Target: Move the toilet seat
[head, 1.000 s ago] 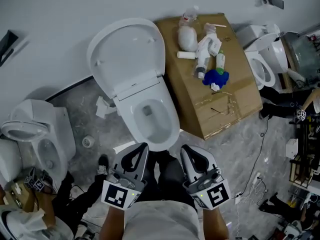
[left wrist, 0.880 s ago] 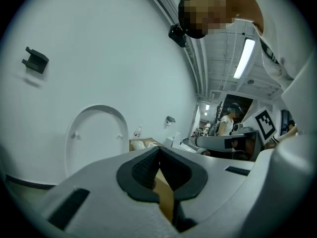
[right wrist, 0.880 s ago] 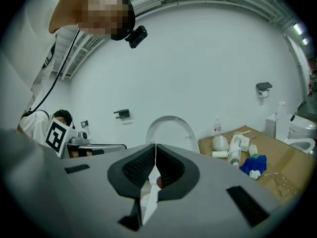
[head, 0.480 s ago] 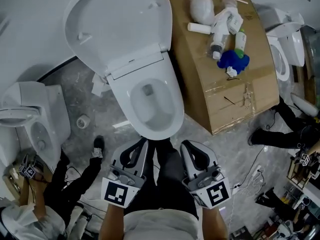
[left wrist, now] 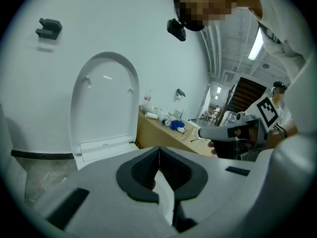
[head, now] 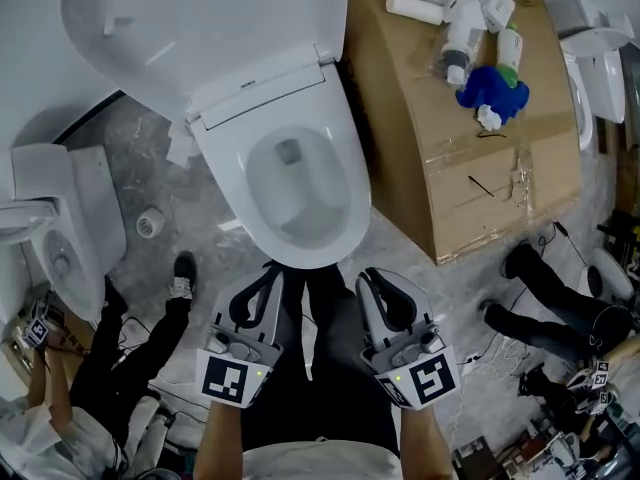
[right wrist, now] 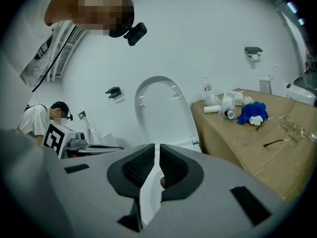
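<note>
**Both grippers shut in front of an open toilet**

Grey marbled floor meets a plain white wall, and a white toilet stands against that wall. Its toilet seat is raised and leans back toward the wall. The underside faces out and carries two small bumpers. It is hinged at the back of the toilet bowl, whose oval opening lies uncovered. In the left gripper view the toilet seat rises as a tall arch above the hinge block, and the right gripper view shows it the same way.

Just short of the bowl's front edge, the left gripper and the right gripper are held side by side, both pointing toward the toilet. Neither touches the seat. The left gripper has its dark pads pressed together with nothing between them. The right gripper likewise has its pads meeting at the tips, and it is empty.

Beside the toilet stands a cardboard box. On its top lie white bottles and a blue cloth. A roll of tape lies on the floor on the other side of the toilet, near a second toilet. A third toilet stands beyond the box. One person in black trousers is low down at the left, and another person's legs stretch across the floor at the right.
</note>
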Action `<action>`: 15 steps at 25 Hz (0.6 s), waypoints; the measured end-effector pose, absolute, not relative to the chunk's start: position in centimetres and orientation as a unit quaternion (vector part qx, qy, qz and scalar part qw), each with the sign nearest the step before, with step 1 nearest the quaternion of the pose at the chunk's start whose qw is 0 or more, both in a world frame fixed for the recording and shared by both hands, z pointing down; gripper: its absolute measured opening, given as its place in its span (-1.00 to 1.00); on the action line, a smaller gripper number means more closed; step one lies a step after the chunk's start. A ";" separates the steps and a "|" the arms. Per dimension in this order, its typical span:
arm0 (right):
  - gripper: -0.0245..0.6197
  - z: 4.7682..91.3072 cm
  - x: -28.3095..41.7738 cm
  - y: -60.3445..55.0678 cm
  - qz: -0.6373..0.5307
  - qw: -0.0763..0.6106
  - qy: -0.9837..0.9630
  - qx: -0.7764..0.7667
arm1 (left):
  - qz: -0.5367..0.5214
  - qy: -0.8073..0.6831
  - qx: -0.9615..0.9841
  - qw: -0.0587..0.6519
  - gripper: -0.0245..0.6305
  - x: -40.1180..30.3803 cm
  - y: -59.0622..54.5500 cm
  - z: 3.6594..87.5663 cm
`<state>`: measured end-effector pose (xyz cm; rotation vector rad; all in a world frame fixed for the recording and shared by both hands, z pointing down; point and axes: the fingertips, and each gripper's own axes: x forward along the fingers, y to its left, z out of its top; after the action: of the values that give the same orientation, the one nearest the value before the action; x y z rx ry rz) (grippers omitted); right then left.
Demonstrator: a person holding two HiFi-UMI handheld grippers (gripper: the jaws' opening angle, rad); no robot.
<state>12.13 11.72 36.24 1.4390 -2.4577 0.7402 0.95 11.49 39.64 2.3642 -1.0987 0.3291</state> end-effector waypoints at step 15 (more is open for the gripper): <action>-0.60 46.6 12.7 14.2 0.302 0.133 -0.819 0.469 | 0.129 -0.419 0.858 0.267 -0.88 0.9 13.3 48.2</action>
<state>12.72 14.18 46.60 1.3611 -2.3750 0.8758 0.91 13.31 48.25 2.3156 -1.1296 0.3493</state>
